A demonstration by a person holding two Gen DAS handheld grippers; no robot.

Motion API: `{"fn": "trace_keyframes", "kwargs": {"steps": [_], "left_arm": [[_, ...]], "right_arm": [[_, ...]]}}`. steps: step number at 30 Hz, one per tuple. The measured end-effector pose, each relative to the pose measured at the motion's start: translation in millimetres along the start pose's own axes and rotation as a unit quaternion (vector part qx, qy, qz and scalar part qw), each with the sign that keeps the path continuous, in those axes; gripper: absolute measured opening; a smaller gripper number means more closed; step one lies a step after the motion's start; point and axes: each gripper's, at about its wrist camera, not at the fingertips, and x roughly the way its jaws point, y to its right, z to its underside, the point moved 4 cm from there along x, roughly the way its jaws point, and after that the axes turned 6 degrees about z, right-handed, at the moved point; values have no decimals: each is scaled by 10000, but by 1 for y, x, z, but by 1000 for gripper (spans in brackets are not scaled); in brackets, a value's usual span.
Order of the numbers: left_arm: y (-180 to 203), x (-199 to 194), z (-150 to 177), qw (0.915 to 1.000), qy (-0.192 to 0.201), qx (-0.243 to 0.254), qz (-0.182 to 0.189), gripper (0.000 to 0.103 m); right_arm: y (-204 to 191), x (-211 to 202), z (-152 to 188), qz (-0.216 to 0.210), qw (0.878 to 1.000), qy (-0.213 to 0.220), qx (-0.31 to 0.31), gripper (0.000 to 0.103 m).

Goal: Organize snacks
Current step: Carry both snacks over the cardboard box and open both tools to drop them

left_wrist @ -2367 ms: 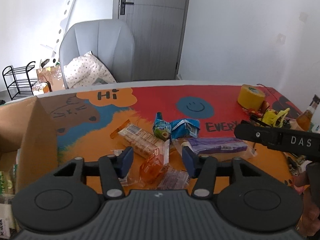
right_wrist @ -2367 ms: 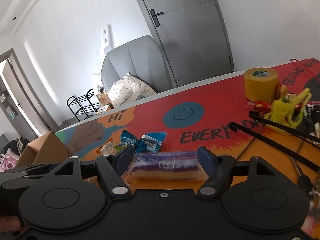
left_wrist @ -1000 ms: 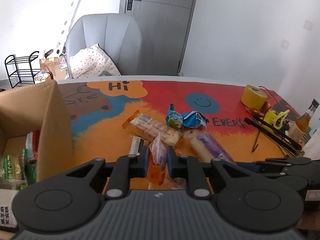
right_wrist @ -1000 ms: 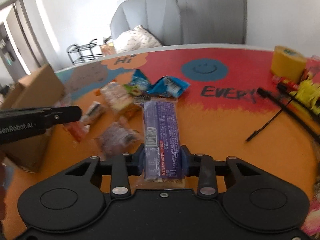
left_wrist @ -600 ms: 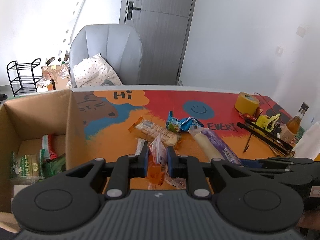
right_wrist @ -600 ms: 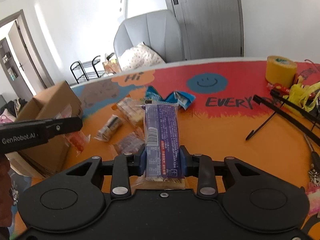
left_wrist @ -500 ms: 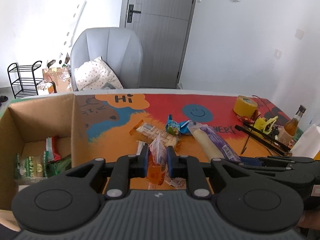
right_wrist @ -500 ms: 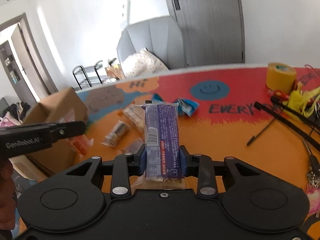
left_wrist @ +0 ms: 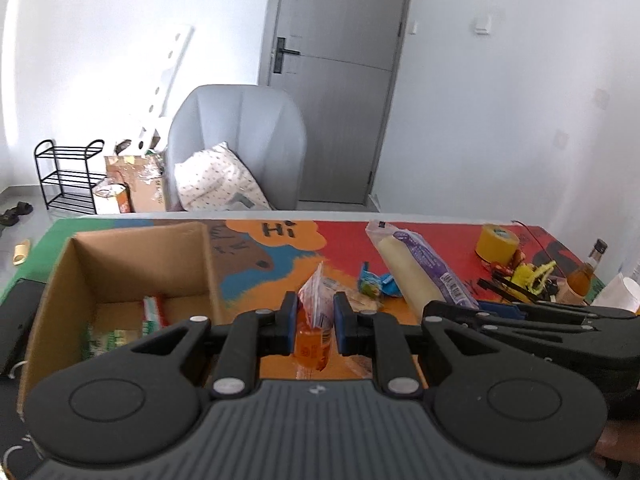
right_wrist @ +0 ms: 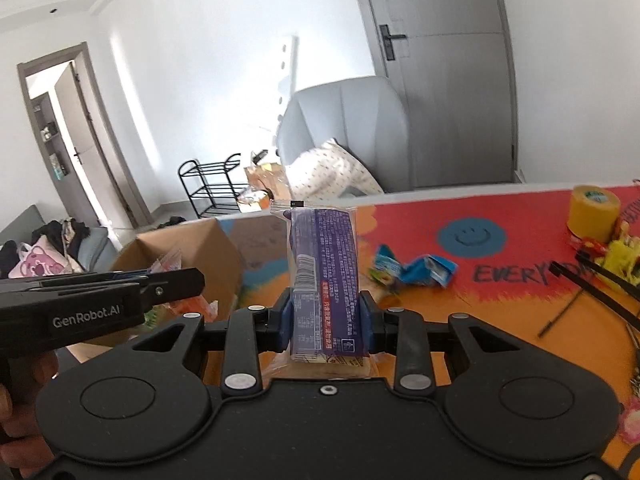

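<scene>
1. My left gripper (left_wrist: 314, 322) has its fingers pinched on the orange snack packet (left_wrist: 312, 340), carried above the bench (left_wrist: 348, 236).
2. My right gripper (right_wrist: 326, 322) has its fingers clamped on the purple snack bar (right_wrist: 322, 280), long axis running straight ahead away from the fingers.
3. The cardboard box (left_wrist: 120, 264) lies ahead and to the left of both grippers; the left one is nearer, just beside its right wall.
4. I judge the left packet should go in first, moving leftward over the rim.
</scene>
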Motion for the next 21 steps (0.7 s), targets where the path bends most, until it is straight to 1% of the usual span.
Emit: {"fn": "trace_keyframes", "kwargs": {"steps": [5,10,21], "left_arm": [[-21,-14,-5,9997,111,-77,-201,18],[-45,-23,-9,9989,151,-150,-418,18],[-91,-27,-14,9962,191,-404,-753,18]], "right_arm": [[-17,3,-5,-145,9999,67,-4,31],[-30,9,-12,-190,9997,143,39,31],[-68,23,-20,-352,9991,101,-207,31]]}}
